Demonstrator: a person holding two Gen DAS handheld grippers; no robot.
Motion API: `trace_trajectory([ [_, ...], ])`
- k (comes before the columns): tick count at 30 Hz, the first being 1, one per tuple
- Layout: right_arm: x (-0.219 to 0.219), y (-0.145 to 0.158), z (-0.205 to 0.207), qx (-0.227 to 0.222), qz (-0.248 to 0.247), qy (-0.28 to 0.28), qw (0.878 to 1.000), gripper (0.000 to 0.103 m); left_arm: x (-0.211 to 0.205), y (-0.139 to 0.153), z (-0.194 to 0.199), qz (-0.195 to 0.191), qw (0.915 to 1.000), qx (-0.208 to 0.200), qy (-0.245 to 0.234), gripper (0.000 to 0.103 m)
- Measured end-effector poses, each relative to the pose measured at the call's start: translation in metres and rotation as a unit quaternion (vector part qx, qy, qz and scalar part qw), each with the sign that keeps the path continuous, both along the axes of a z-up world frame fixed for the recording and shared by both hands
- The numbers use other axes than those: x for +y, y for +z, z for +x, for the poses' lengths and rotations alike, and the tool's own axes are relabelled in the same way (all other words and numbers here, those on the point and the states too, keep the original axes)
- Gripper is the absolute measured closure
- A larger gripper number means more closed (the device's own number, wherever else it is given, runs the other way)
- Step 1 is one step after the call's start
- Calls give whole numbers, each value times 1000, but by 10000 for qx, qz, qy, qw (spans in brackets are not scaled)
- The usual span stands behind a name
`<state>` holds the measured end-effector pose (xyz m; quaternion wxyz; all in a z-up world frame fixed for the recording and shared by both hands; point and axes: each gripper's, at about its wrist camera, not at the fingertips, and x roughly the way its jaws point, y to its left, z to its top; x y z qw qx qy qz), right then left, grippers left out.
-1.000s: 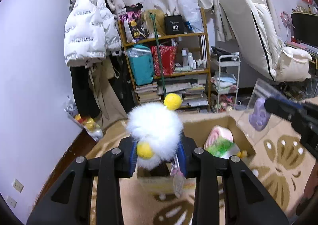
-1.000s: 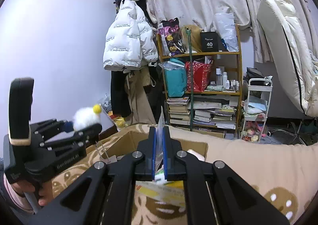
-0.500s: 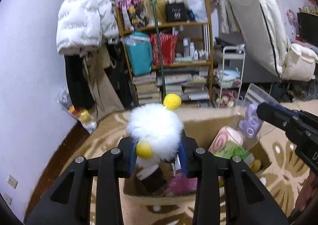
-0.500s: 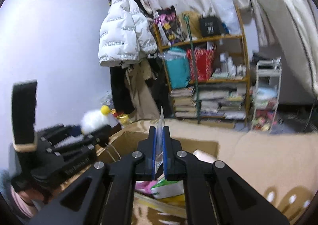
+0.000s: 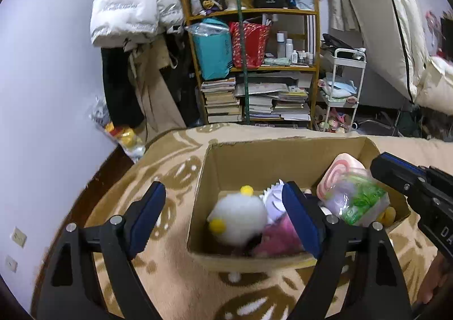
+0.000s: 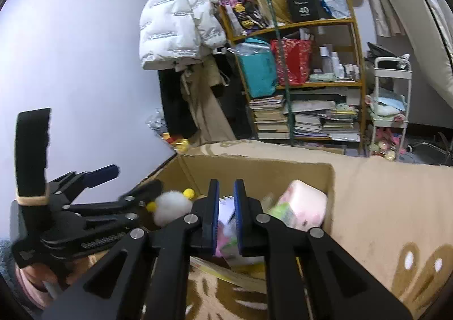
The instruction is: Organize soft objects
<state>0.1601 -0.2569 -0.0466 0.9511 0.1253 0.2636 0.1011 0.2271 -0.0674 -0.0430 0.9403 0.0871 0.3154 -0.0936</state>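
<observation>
A cardboard box [image 5: 249,260] sits on a tan patterned blanket. A white fluffy toy with yellow pompoms [image 5: 237,219] lies loose inside it; it also shows in the right wrist view [image 6: 171,208]. My left gripper [image 5: 225,219] is open wide above the box's near left corner, holding nothing. A bagged purple and green soft item [image 5: 354,201] and a pink swirl plush [image 5: 338,173] lie in the box's right part. My right gripper [image 6: 226,214] hangs over the box [image 6: 329,178] with jaws slightly apart and nothing between them.
A wooden shelf [image 5: 254,65] with books and bags, a hanging white jacket [image 5: 133,0], a white cart [image 5: 344,88] and an upended mattress [image 5: 382,28] stand beyond the blanket. Dark floor [image 5: 93,187] lies left of the blanket.
My left gripper opened and the white fluffy toy dropped into the box. My right gripper let go of the clear bag, which now lies in the box. Both grippers tilted down.
</observation>
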Motion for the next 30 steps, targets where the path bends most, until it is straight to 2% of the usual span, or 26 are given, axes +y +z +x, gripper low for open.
trace_trajectory([
  [2,-3,-1,-5,50,46,-28,10000,87,3,1,-4,-20,10000,24,17,19],
  [4,-4,1,-11,51,16,-75,10000,71,5,2,-10,-2,10000,42,12,19],
  [8,-6,13,-28,-43,-62,-152,9999,60,12,12,-25,-27,10000,5,25,13],
  [10,-6,20,-36,-100,-108,-217,9997,44,17,18,-34,-76,10000,-56,22,12],
  [14,-5,34,-54,-166,-285,-302,9990,41,23,32,-51,-50,9998,-170,-8,11],
  [18,-4,48,-73,-249,-449,-481,9975,14,32,50,-73,-65,9993,-358,-49,10],
  [20,-7,55,-84,-339,-412,-531,9972,11,36,59,-82,-154,9990,-426,-34,7],
  [22,-8,62,-94,-356,-425,-562,9969,1,42,68,-95,-258,9982,-548,-12,3],
  [30,-10,88,-133,-599,-683,-706,9934,0,54,89,-134,-205,9963,-833,12,2],
])
